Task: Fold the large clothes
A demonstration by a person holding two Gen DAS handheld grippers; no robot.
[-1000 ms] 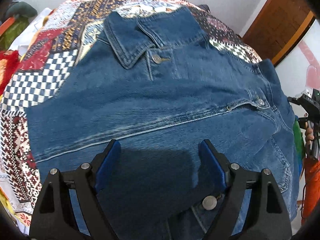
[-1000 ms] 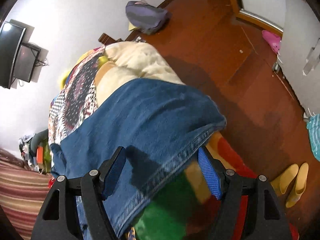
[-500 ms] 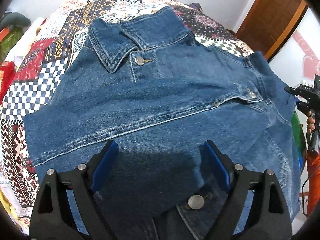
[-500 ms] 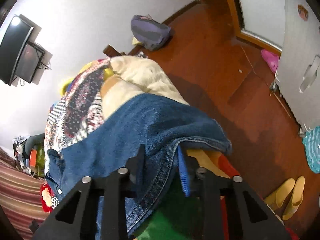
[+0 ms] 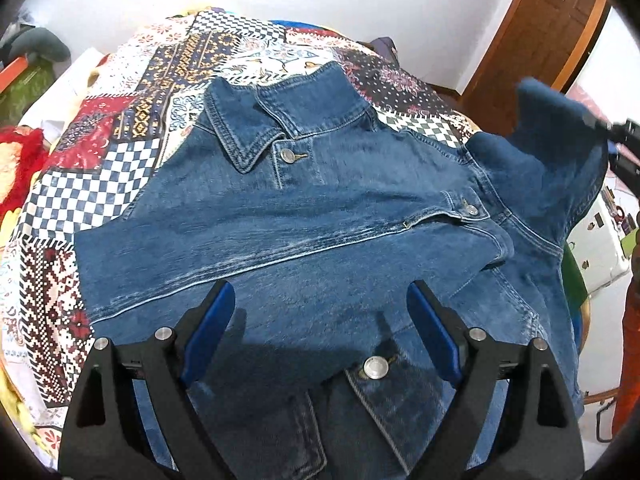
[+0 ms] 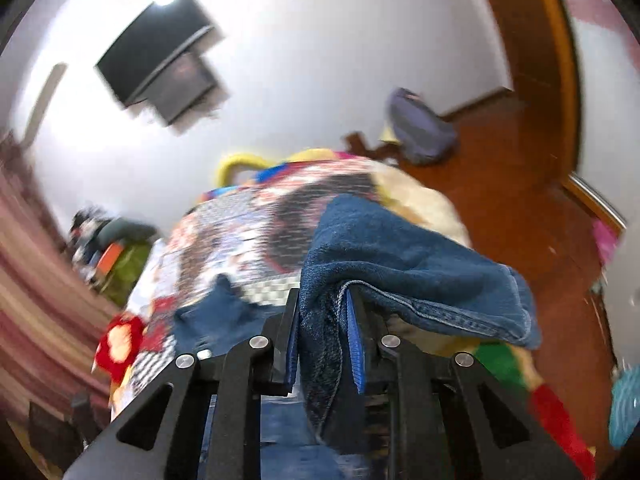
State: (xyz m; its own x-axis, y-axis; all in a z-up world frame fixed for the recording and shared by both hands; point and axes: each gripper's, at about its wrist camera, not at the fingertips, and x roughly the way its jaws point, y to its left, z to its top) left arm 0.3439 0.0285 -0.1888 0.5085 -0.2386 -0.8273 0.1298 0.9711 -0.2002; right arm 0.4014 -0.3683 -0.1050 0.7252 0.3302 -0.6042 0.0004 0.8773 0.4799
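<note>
A blue denim jacket (image 5: pixel 320 216) lies front-up on a patchwork quilt (image 5: pixel 120 140), collar toward the far side. My left gripper (image 5: pixel 320 320) is open and empty, hovering over the jacket's lower front near a metal button (image 5: pixel 375 368). My right gripper (image 6: pixel 322 328) is shut on the jacket's sleeve (image 6: pixel 400 264) and holds it lifted off the bed. In the left wrist view the raised sleeve (image 5: pixel 556 148) stands up at the right edge, with the right gripper's black body behind it.
A wooden door (image 5: pixel 552 32) and a wood floor (image 6: pixel 520 200) lie beyond the bed's far side. A purple bag (image 6: pixel 420 128) sits on the floor by the wall. A wall TV (image 6: pixel 160 56) hangs above. Piled clothes (image 5: pixel 24 80) lie at the left.
My right gripper closed on the sleeve edge and lifted it up off the bed. My left gripper stayed open and drew back slightly over the jacket.
</note>
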